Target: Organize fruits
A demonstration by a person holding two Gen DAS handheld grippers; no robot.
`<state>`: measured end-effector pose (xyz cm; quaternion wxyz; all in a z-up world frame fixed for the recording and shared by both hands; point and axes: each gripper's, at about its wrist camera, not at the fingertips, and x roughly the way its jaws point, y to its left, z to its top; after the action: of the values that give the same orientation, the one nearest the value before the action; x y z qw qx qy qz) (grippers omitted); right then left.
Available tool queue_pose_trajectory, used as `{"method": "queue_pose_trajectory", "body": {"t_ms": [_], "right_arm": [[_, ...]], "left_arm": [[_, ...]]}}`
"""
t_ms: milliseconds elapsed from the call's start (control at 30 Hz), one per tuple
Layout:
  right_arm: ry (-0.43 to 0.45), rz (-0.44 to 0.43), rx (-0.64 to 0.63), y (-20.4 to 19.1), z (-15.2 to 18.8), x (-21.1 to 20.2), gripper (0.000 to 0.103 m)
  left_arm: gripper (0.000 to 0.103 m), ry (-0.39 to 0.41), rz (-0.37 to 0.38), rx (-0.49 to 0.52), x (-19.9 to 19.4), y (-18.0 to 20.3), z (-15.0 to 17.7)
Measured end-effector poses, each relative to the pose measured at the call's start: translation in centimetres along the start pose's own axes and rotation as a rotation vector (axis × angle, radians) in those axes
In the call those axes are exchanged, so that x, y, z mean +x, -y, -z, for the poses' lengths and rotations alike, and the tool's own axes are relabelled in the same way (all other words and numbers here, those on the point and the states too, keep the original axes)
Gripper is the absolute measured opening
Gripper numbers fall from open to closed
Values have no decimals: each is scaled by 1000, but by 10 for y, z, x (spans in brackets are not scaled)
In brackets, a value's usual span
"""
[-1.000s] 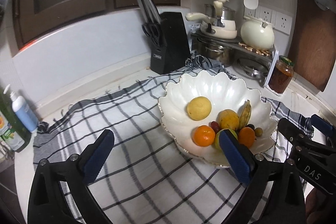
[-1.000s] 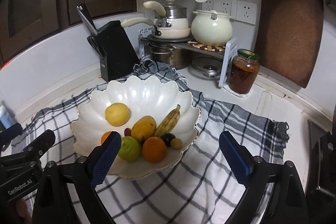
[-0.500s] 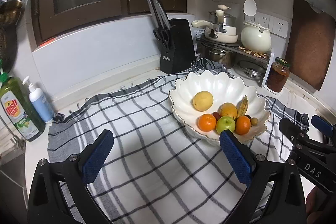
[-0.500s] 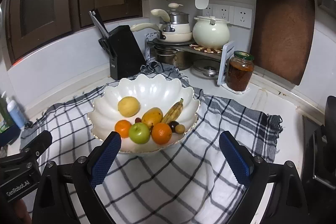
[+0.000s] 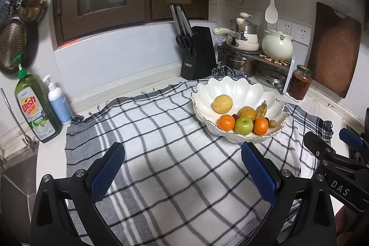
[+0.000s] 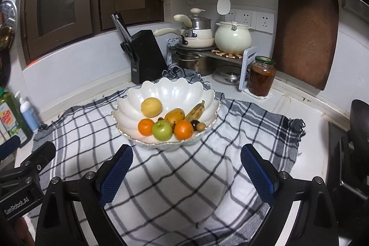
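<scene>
Now both grippers hang over the checked cloth, short of the bowl. Left gripper has its jaws spread wide, nothing between them; right gripper is likewise wide apart and empty. Inside the bowl lie a lemon, a mango, a banana, two oranges, a green apple and some small dark fruits near the rim. A knife block stands behind the bowl, a jar off to its right

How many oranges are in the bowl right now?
2. One orange sits at the front left of the white bowl, left of the green apple; the other orange is just right of it. More could be hidden underneath.
</scene>
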<state>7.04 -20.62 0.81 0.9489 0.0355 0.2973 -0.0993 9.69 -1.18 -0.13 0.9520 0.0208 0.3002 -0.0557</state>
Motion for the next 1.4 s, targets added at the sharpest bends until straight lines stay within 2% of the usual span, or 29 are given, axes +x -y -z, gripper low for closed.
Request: {"method": "queue_pose_trajectory", "body": {"t_ms": [567,1400], "right_arm": [[-5,8,-6,-3,28,-26,95],[0,6,-1,0,28,-34,95]], "left_arm": [[103,6,-9,-10,-30,-8,27],[103,10,-5,-10,-39,-7,30]]}}
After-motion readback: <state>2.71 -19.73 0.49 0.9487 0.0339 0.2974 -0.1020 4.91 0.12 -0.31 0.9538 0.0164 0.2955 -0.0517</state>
